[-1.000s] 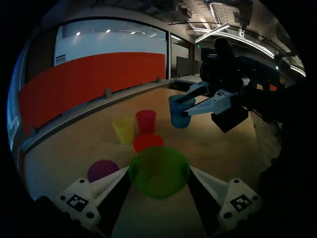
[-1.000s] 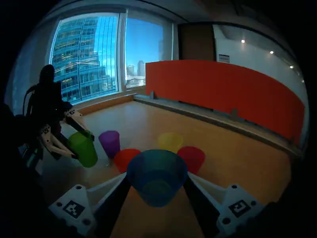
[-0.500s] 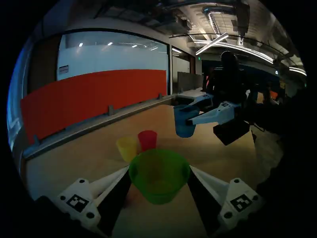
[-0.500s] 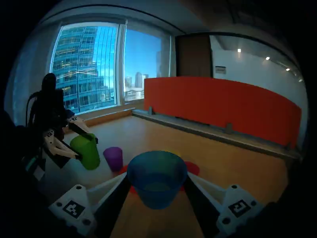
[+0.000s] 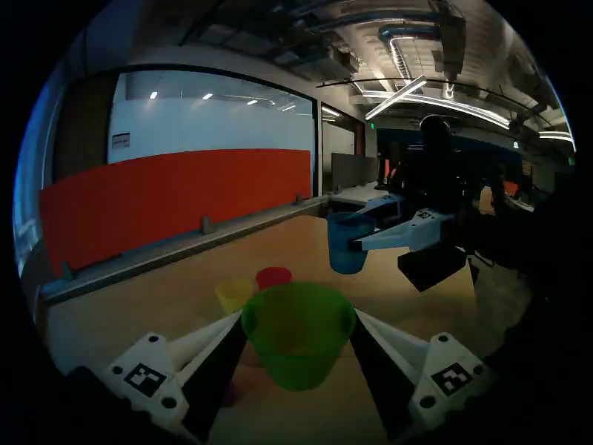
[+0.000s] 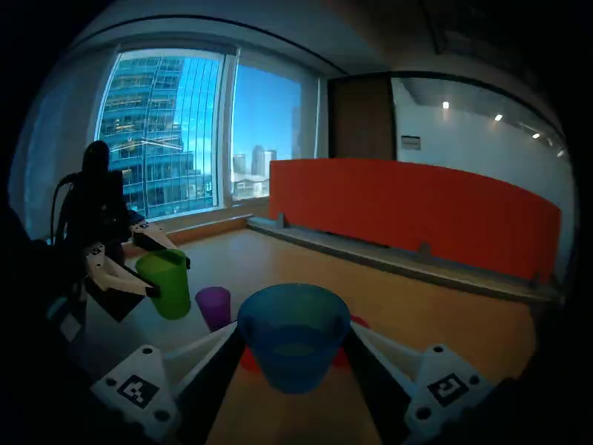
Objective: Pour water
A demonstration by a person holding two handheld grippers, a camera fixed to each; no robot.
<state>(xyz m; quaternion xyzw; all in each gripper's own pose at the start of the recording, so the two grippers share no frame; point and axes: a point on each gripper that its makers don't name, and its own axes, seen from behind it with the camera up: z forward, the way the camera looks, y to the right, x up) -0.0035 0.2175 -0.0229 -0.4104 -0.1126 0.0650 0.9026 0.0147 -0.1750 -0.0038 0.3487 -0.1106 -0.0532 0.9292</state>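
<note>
We log the blue cup (image 6: 294, 352) upright, long axis vertical, mouth up, pinched between the right gripper's (image 6: 294, 330) fingers above the wooden table (image 6: 445, 326). The left gripper (image 5: 298, 319) pinches the green cup (image 5: 299, 352), also upright and well apart from the blue. The purple cup (image 6: 213, 305), red cup (image 5: 273, 276) and yellow cup (image 5: 233, 291) stand below. Open tabletop runs to the orange partition (image 6: 415, 208).

Orange partition (image 6: 415, 208), tall windows (image 6: 170, 141), wooden table (image 6: 445, 319)

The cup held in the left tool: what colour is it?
Green cup, best seen in the left gripper view.
</note>
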